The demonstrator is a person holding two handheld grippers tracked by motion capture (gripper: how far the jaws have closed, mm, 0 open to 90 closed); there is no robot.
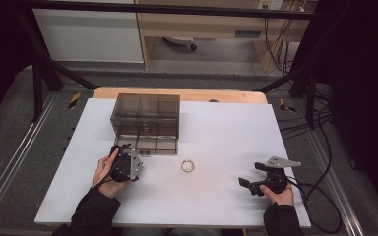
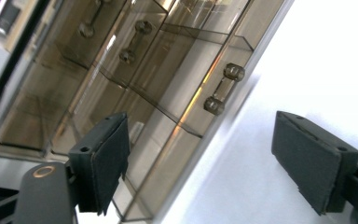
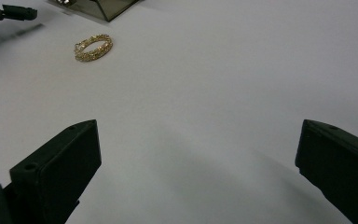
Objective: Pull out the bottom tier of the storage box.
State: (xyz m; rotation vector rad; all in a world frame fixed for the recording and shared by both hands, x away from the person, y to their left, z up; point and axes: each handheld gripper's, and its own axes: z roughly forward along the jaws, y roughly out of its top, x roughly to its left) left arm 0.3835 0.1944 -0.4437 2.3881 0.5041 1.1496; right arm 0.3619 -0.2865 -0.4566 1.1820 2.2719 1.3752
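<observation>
Where drawer box [image 1: 145, 123] ends, bracelet [image 1: 187, 166] apart

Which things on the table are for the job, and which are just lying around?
For the job:
- smoky drawer box, right in front of the open left gripper
- gold bracelet
- open right gripper

Just lying about:
- black cables beside the table
- yellow-black tape marks

No text, label, brand, number or sign can be read; a small dark label on the front of the box [image 1: 145, 123] is too blurred to make out; yellow-black hazard tape [image 1: 74, 100] marks the frame, wordless.
</observation>
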